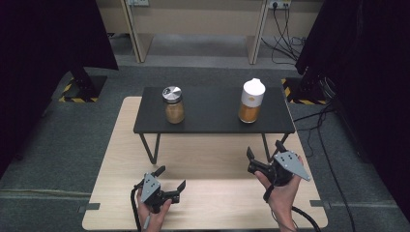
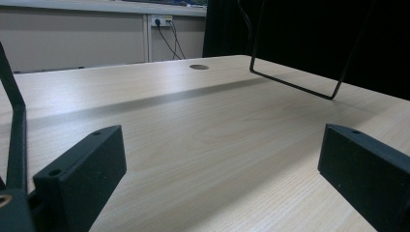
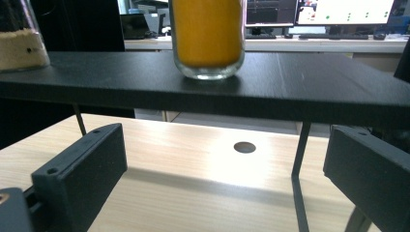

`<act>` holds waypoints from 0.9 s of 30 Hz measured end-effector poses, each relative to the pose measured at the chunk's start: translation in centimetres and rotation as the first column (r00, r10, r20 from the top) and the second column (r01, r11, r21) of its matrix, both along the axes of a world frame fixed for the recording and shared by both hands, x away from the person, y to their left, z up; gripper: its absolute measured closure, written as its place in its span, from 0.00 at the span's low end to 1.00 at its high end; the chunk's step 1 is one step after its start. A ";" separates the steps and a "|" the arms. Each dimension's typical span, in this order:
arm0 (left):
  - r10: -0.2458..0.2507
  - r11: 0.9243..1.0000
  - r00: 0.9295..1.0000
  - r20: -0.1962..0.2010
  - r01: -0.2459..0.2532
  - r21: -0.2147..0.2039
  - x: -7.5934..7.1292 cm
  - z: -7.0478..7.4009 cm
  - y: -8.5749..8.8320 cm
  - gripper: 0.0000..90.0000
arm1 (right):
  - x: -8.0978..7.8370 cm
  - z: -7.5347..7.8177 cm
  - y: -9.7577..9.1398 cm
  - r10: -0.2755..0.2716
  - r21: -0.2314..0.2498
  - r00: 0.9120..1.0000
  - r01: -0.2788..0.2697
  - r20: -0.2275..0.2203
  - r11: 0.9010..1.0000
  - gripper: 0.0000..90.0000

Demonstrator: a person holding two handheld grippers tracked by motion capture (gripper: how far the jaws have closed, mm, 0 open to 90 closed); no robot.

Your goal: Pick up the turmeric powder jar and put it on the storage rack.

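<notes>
Nearby, round glass jar (image 1: 251, 101), matte black shelf (image 1: 212, 121)

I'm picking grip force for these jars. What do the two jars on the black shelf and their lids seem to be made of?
Jar with orange powder: clear, glossy walls with a thick base in the right gripper view, probably glass. Its white cap looks like matte plastic. Jar with beige grains: also clear, likely glass. Its lid is shiny silver, metal or metallised plastic. Black shelf: matte, perhaps painted wood.
</notes>
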State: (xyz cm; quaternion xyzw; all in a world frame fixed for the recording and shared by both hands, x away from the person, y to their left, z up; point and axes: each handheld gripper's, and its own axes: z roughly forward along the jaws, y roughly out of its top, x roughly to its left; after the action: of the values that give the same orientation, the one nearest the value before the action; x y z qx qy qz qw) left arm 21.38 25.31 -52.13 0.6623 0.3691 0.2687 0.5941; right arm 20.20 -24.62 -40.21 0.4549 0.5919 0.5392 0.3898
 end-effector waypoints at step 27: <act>0.000 1.000 1.000 0.001 0.000 -0.001 0.0 0.0 0.1 0.03 | -1.2 -3.6 -0.7 -0.007 -0.004 0.998 0.007 -0.056 1.000 0.02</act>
State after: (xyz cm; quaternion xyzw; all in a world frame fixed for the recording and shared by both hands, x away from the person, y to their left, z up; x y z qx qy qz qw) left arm 21.36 25.36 -52.14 0.6619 0.3692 0.2689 0.5943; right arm 19.00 -25.31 -43.84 0.4710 0.6019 0.5241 0.3757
